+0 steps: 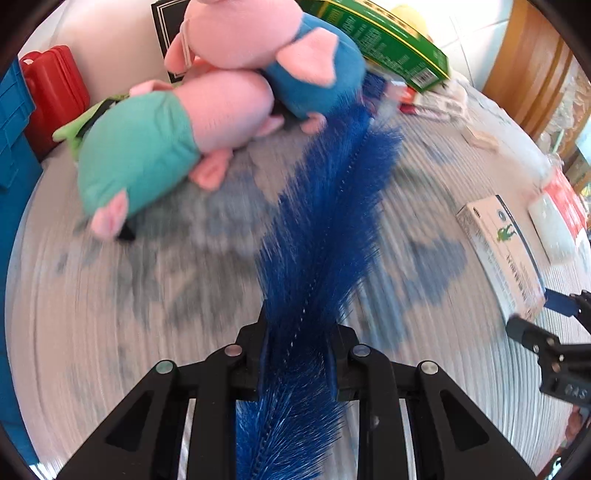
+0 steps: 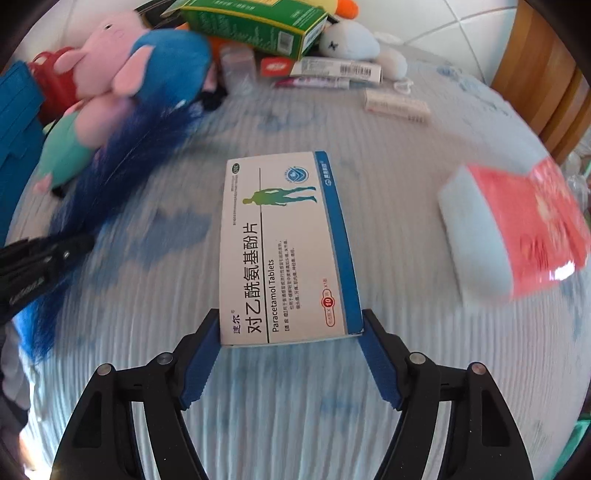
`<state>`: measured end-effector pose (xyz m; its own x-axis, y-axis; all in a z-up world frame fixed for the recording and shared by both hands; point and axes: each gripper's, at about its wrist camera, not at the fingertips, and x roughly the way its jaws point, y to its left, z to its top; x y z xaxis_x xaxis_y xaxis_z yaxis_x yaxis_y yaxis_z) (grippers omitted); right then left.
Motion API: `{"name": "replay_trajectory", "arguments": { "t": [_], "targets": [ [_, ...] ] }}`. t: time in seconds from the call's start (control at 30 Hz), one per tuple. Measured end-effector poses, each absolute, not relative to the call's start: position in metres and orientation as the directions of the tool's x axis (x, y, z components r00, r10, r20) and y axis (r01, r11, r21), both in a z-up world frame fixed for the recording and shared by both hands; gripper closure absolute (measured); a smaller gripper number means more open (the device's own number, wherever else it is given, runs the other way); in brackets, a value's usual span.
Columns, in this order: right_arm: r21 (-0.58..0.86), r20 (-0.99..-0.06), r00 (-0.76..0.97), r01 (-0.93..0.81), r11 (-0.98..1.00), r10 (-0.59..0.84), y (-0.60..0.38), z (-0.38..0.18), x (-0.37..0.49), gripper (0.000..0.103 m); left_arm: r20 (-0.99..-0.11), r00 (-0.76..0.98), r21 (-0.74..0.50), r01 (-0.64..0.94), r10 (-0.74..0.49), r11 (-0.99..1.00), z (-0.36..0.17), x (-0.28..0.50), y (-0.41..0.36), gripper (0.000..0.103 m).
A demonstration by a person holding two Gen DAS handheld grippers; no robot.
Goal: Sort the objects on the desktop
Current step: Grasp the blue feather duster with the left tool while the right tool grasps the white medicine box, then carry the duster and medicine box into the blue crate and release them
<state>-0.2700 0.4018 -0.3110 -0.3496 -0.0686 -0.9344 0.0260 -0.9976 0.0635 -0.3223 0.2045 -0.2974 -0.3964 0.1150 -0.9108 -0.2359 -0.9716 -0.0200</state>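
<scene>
Plainly, two sorting grips were under way at once, one made and one forming.

Left gripper (image 1: 299,354): its jaws were nearly closed, pinching the blue feather duster (image 1: 325,206) by its twisted-wire spine, so the bristles fanned out past the fingers toward the far side. Gripping the spine rather than the soft bristles probably gave the only firm purchase.

Right gripper (image 2: 291,336): it pointed steeply down, jaws about half open, straddling the near end of the Paracetamol Tablets box (image 2: 284,243). The blue pads (image 2: 201,358) sat just beside the box's two long edges; whether they pressed yet I could not tell, so I judged the grip unfinished.

Box position: it lay flat, label up, in the middle of the striped blue-and-white cloth (image 2: 295,406), its length in line with the fingers, which suited a pinch across its narrow width.

Plush pile: two pink pig toys, one in a teal outfit (image 1: 136,158) and one in blue (image 1: 317,70), were stacked at the far left, just beside the duster's tip, apparently grouped as soft things.

Far clutter: a green carton (image 2: 255,26), small medicine boxes and a tube lay along the far edge, unsorted by the look of it.

Right side: a pink-and-white packet (image 2: 513,229) lay well apart from the box, blurred.

Left edge: a blue crate (image 1: 14,140) and red case (image 1: 55,92) stood there, possibly as bins.
</scene>
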Motion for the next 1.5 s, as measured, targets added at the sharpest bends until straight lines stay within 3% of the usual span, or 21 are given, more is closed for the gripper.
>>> {"name": "replay_trajectory", "arguments": {
  "t": [0.03, 0.1, 0.3, 0.37, 0.4, 0.57, 0.77, 1.2, 1.5],
  "targets": [
    [0.081, -0.935, -0.344, 0.025, -0.996, -0.085, 0.402, -0.311, -0.262, 0.027, -0.913, -0.391, -0.022, -0.236, 0.116, -0.972, -0.297, -0.315, 0.206, 0.08],
    [0.1, -0.932, -0.347, 0.016, -0.995, -0.099, 0.404, -0.31, -0.251, 0.011, -0.919, -0.377, -0.029, -0.231, 0.117, -0.972, -0.296, -0.304, 0.208, 0.08],
    [0.06, -0.921, -0.385, 0.015, -0.998, -0.061, 0.395, -0.309, -0.255, 0.01, -0.921, -0.38, -0.009, -0.213, 0.091, -0.977, -0.289, -0.28, 0.195, 0.08],
    [0.051, -0.919, -0.39, 0.012, -0.999, -0.051, 0.397, -0.31, -0.265, 0.016, -0.913, -0.401, 0.003, -0.206, 0.081, -0.979, -0.28, -0.274, 0.194, 0.08],
    [0.042, -0.92, -0.39, 0.018, -0.999, -0.045, 0.395, -0.31, -0.267, 0.03, -0.909, -0.41, 0.007, -0.202, 0.078, -0.979, -0.275, -0.271, 0.192, 0.08],
    [0.034, -0.895, -0.443, 0.053, -0.998, -0.054, 0.385, -0.286, -0.256, 0.031, -0.869, -0.491, 0.023, -0.168, 0.063, -0.986, -0.24, -0.26, 0.182, 0.081],
    [0.047, -0.807, -0.582, 0.101, -0.994, -0.098, 0.378, -0.22, -0.237, 0.031, -0.788, -0.613, 0.028, -0.123, 0.054, -0.992, -0.182, -0.249, 0.169, 0.082],
    [-0.011, -0.558, -0.81, 0.227, -0.974, -0.183, 0.307, -0.071, -0.225, 0.031, -0.513, -0.859, 0.051, -0.018, -0.011, -0.999, -0.037, -0.238, 0.117, 0.086],
    [-0.065, -0.412, -0.871, 0.32, -0.945, -0.266, 0.194, 0.025, -0.232, 0.031, -0.261, -0.953, 0.038, 0.151, -0.155, -0.988, 0.1, -0.228, 0.002, 0.087]
  ]
}}
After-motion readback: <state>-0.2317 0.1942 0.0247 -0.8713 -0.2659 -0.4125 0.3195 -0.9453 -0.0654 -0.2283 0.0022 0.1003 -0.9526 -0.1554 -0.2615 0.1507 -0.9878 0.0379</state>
